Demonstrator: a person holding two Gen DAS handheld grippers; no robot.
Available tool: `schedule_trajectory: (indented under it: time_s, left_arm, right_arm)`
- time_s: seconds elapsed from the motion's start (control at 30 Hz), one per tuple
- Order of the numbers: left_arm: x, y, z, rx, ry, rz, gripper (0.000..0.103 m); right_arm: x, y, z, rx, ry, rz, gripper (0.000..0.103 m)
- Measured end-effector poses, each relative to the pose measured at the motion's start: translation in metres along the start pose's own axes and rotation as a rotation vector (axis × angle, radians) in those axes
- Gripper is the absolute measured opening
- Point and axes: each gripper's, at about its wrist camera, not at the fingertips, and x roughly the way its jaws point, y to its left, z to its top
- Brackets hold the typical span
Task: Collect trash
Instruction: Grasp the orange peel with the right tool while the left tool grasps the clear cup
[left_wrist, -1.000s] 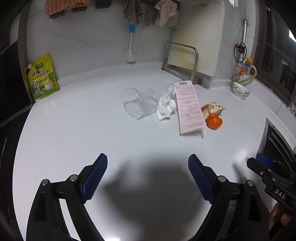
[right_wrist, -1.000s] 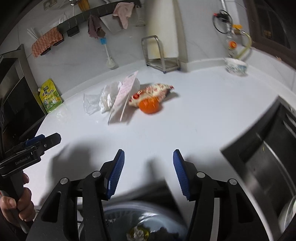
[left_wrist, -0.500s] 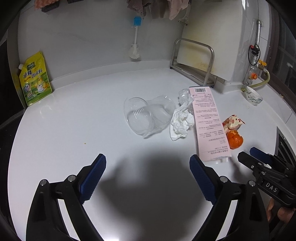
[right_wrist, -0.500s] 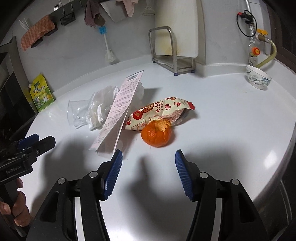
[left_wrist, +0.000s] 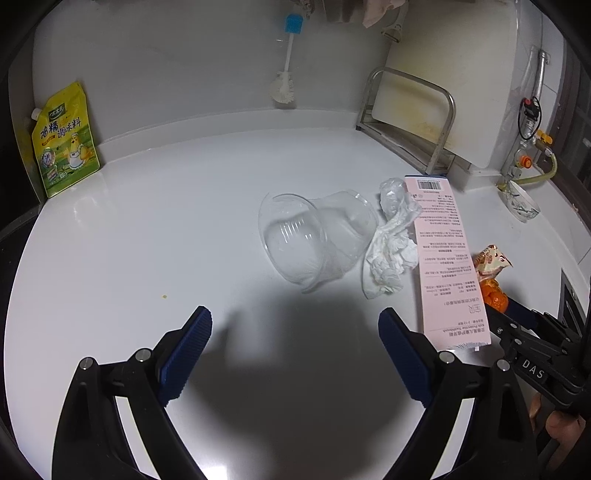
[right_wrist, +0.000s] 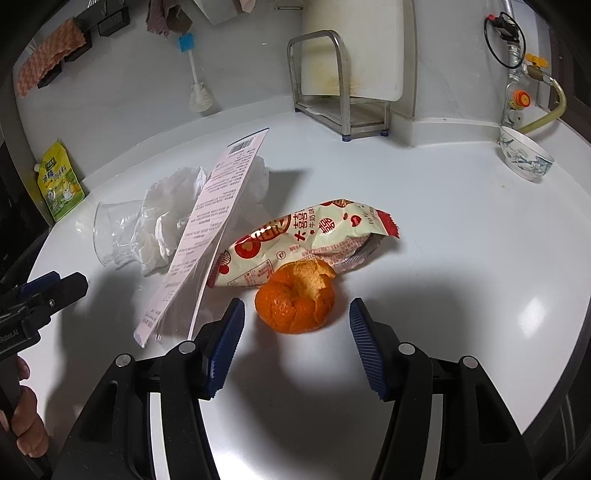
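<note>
I note the trash grouped on the white countertop. In the right wrist view, the round orange mandarin peel sits low of centre, just ahead of the right gripper, whose blue ribbed fingers stand wide apart and hold nothing; the peel lies roughly in line with the gap but beyond the fingertips. Touching the peel's far side is the cream and red printed snack wrapper. The long pink printed card with a barcode leans over the wrapper's left end, running from upper centre to lower left. Left of the card I see the crumpled white tissue and the crushed clear plastic cup, lying on its side.

In the left wrist view, the left gripper occupies the bottom of the frame, its fingers also spread wide and empty. The clear cup lies at centre, ahead of the gap and apart from it; the tissue touches its right side, the pink card lies right of that, and the peel and wrapper show at the right edge.

Further out: a yellow seasoning pouch at upper left, a blue-handled white brush on the wall, a steel rack at upper centre, and a patterned white bowl at upper right.
</note>
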Motion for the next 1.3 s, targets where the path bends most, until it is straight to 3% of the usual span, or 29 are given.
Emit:
schedule_trajectory:
  time_s: [0.13,0.27,0.4,0.7,0.97,1.07,1.17,1.3]
  left_arm:
    - [0.004,0.002,0.003,-0.013,0.003,0.018,0.090]
    - [0.008,0.002,0.005,-0.018,0.002,0.037,0.090]
    - [0.013,0.000,0.006,-0.015,0.011,0.054,0.090]
    - [0.021,-0.001,0.022,-0.022,-0.014,0.092,0.090]
    - [0.036,-0.001,0.039,-0.049,-0.003,0.075,0.089]
    - [0.043,-0.002,0.042,-0.045,0.005,0.074,0.079]
    - [0.050,-0.004,0.044,-0.034,0.011,0.080,0.060]
    - [0.049,-0.005,0.042,-0.029,0.008,0.050,0.024]
  right_arm:
    - [0.005,-0.003,0.002,0.001,0.004,0.026,0.057]
    - [0.005,-0.008,0.002,0.016,-0.001,0.056,0.039]
    - [0.002,-0.013,0.002,0.033,-0.012,0.087,0.029]
    - [-0.010,-0.019,0.004,0.074,-0.038,0.125,0.027]
    - [-0.015,-0.021,0.004,0.082,-0.057,0.132,0.027]
    - [-0.016,-0.021,0.004,0.077,-0.060,0.130,0.027]
    - [-0.016,-0.020,0.004,0.078,-0.061,0.131,0.027]
    - [-0.016,-0.020,0.003,0.077,-0.062,0.132,0.027]
